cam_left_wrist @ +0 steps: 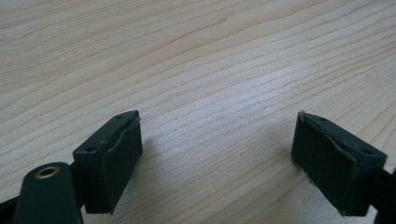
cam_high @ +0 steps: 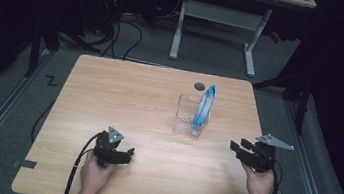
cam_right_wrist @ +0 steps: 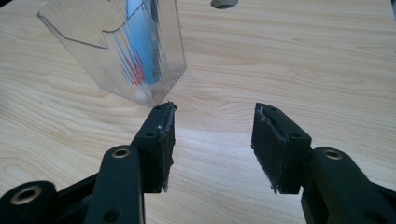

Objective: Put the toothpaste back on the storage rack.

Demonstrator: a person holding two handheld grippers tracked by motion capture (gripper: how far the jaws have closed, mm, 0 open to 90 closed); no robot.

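Table: You sit at a light wooden table (cam_high: pixel 125 91). It has a small round hole (cam_high: pixel 199 86) near the far edge.

Clear box: A see-through plastic holder (cam_high: pixel 185 115) stands upright on the table, a little right of the middle. In the right gripper view the holder (cam_right_wrist: pixel 93 51) is ahead of your claw and to its left.

Blue tube: A blue and white tube (cam_high: pixel 203 109) stands in the holder and leans on its right side. Its top sticks out above the rim. In the right gripper view you see the tube (cam_right_wrist: pixel 140 46) through the clear wall, with a bit of red on it.

Left claw: Your left gripper (cam_high: pixel 124 154) sits low over the near left part of the table, well apart from the holder. In the left gripper view, your left gripper (cam_left_wrist: pixel 217 158) has its jaws wide open. Nothing is between them, just bare wood.

Right claw: Your right gripper (cam_high: pixel 234 149) is near the right edge of the table and points toward the holder. It is near the holder but not touching it. In the right gripper view, your right gripper (cam_right_wrist: pixel 212 140) has its jaws partly open. They hold nothing.
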